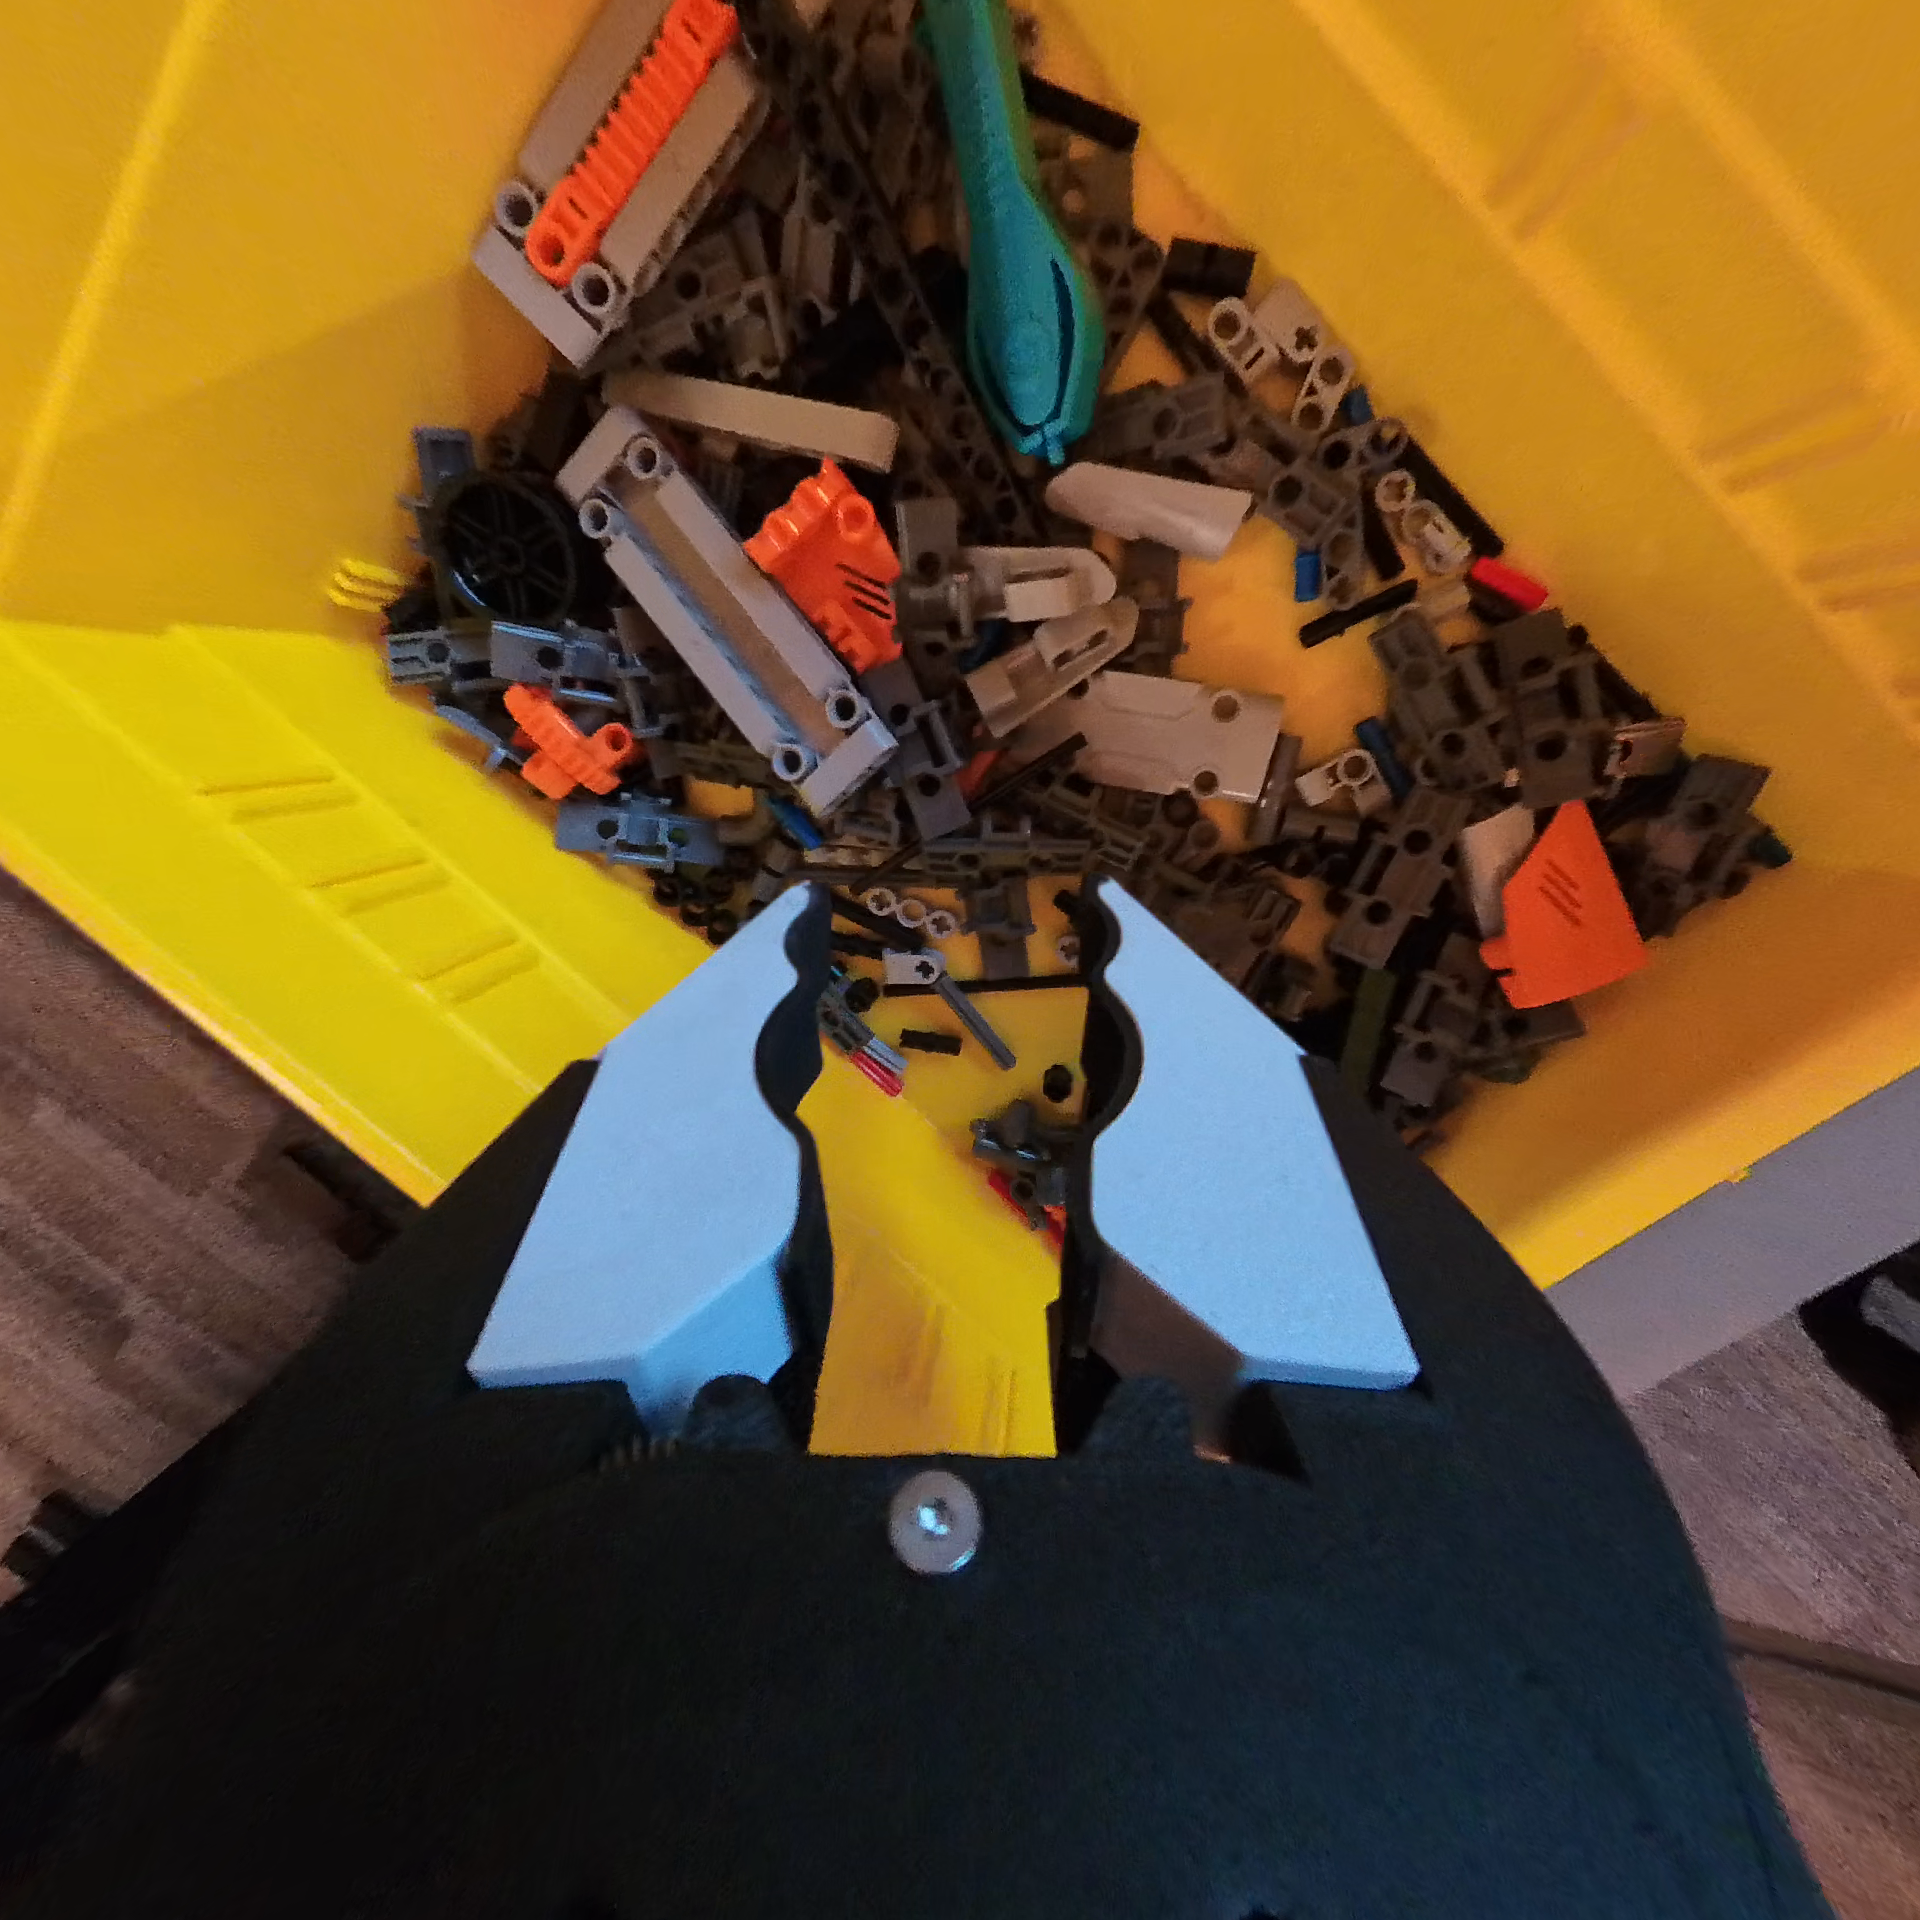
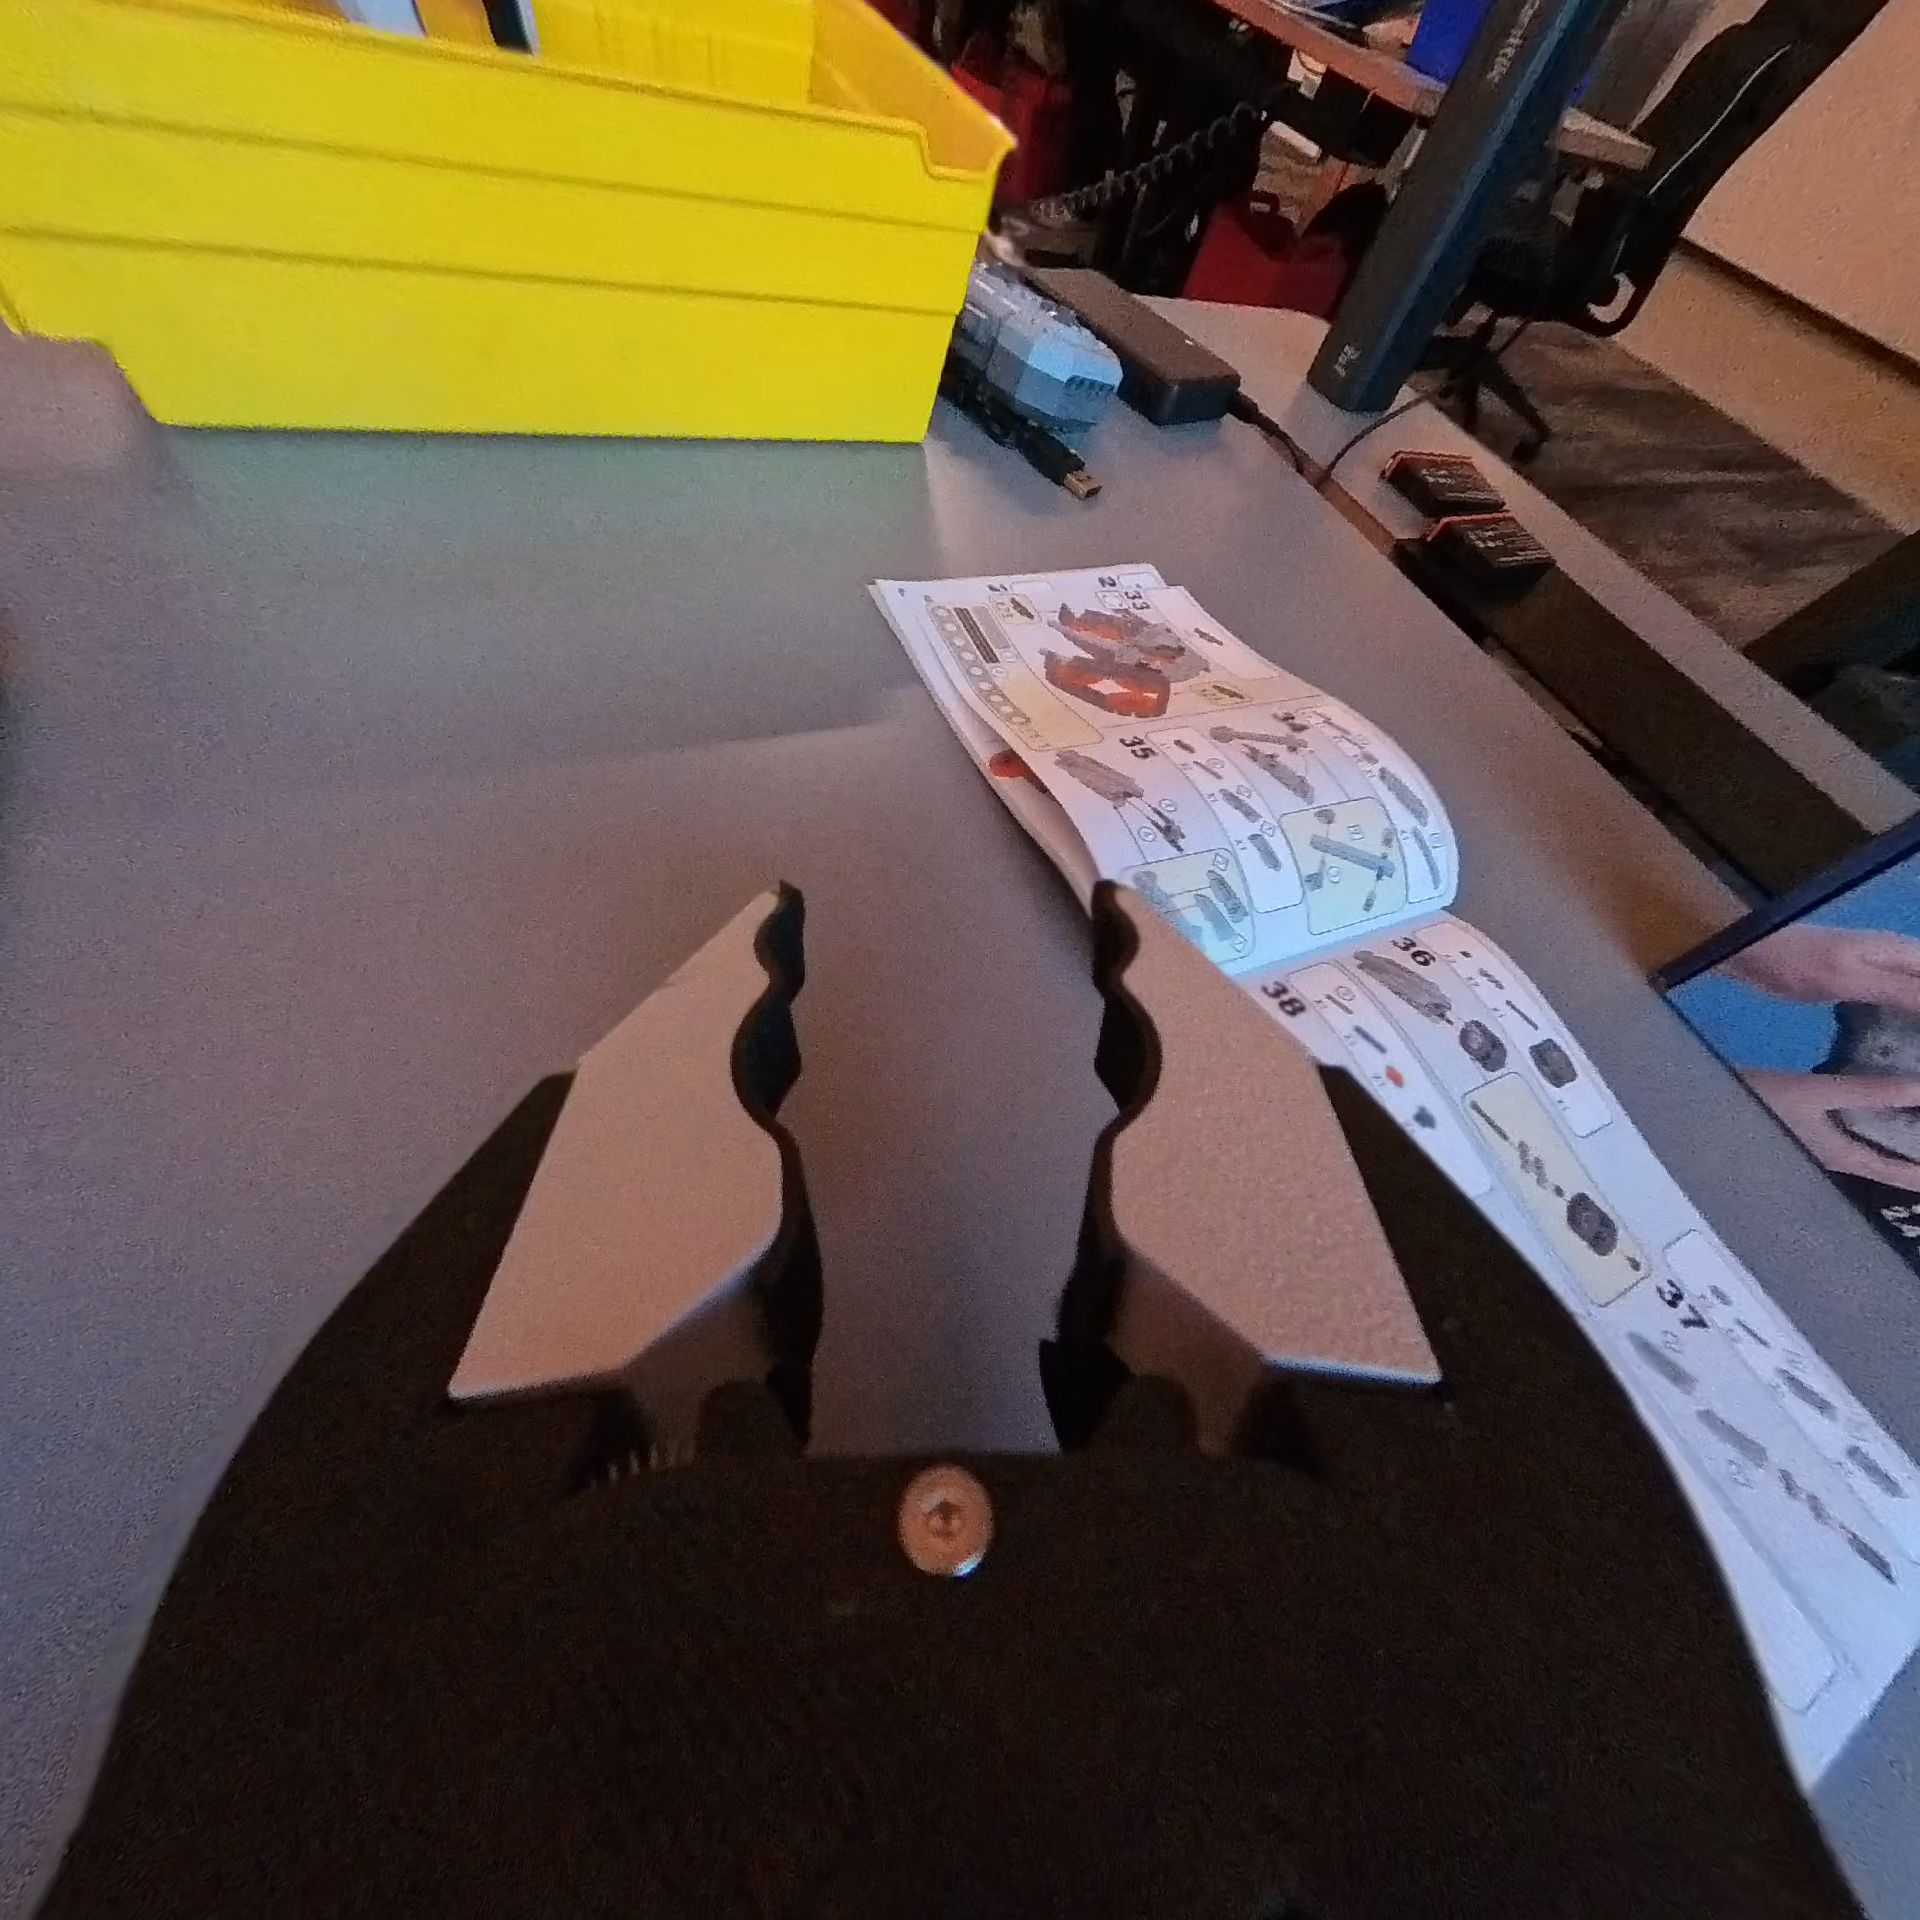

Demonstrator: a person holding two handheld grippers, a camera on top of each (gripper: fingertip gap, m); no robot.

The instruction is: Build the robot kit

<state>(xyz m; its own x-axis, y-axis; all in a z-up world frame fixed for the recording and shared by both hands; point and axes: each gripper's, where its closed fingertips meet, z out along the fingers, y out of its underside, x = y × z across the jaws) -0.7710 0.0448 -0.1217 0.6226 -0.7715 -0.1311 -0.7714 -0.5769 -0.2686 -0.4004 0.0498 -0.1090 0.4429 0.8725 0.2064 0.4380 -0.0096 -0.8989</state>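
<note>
Left gripper [image 1: 951, 935] (agape) over brick-filled yellow bin [image 1: 312, 312], right gripper [image 2: 945, 935] — over table [image 2: 416, 675]

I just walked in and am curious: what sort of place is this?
Probably an office or lab workspace set up for building a toy brick kit. A grey table holds an open instruction booklet, a yellow bin is full of small building pieces, and desks and office chairs stand behind.
</note>
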